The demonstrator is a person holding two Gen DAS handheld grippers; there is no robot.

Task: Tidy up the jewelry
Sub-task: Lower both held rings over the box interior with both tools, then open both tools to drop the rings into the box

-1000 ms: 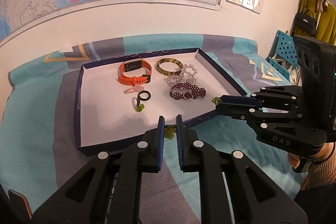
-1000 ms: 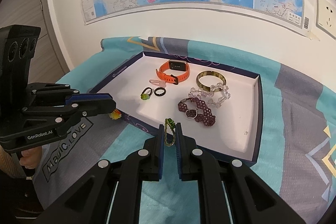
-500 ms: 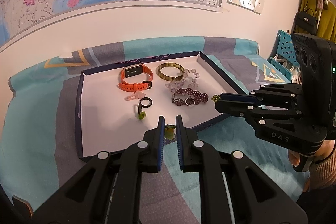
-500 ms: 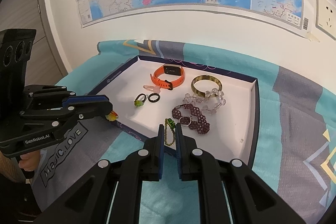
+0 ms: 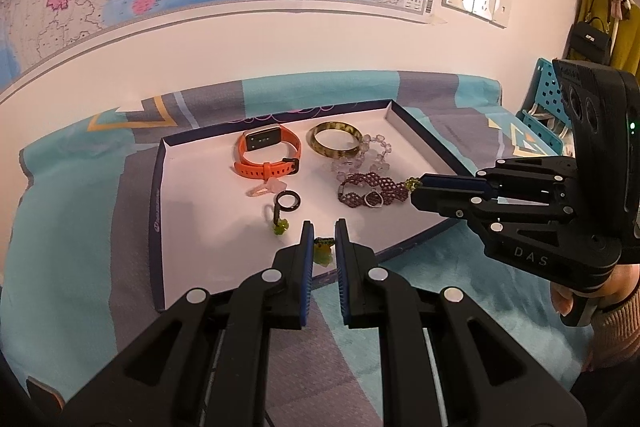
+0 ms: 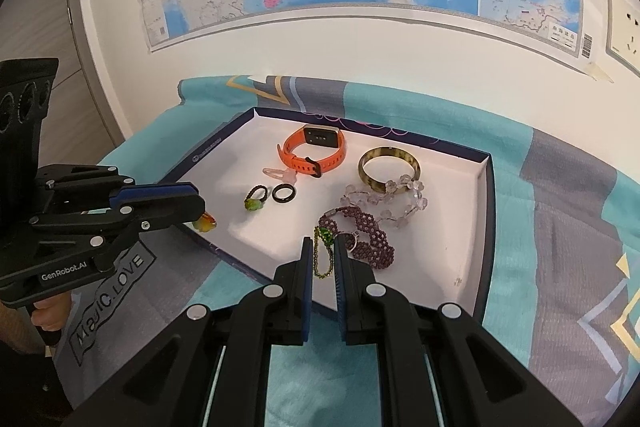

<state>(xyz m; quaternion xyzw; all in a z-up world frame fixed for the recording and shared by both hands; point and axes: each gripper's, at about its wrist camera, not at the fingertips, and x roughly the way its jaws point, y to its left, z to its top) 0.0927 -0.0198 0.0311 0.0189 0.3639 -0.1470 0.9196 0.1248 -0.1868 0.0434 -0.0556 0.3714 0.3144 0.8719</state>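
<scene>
Where writing can be read, "GenRobot.AI" is seen on the left gripper [image 6: 202,217], "DAS" on the right gripper [image 5: 412,187], and "MAGIC.LOVE" on the cloth [image 6: 108,299] at 8 o'clock in the right wrist view.

Both grippers are held tilted down toward the tray [image 5: 158,227]. A green bead chain [image 6: 323,255] is pinched by the right fingers [image 6: 307,267], which are pressed almost together, and it is hung just over the tray's near edge. A small yellow-green charm [image 5: 322,254] is pinched by the left fingers [image 5: 307,251] in the same way, beside the tray's near wall.

Inside the tray, an orange watch band [image 5: 268,155] is seen at 12 o'clock, a brown bangle [image 5: 335,143] at 1 o'clock, clear beads [image 5: 376,157] and a purple bead bracelet [image 5: 368,187] at 3 o'clock, and a black ring [image 5: 289,201] near the middle. Bare white floor is left at 9 o'clock and 6 o'clock. A raised rim is set all around.
</scene>
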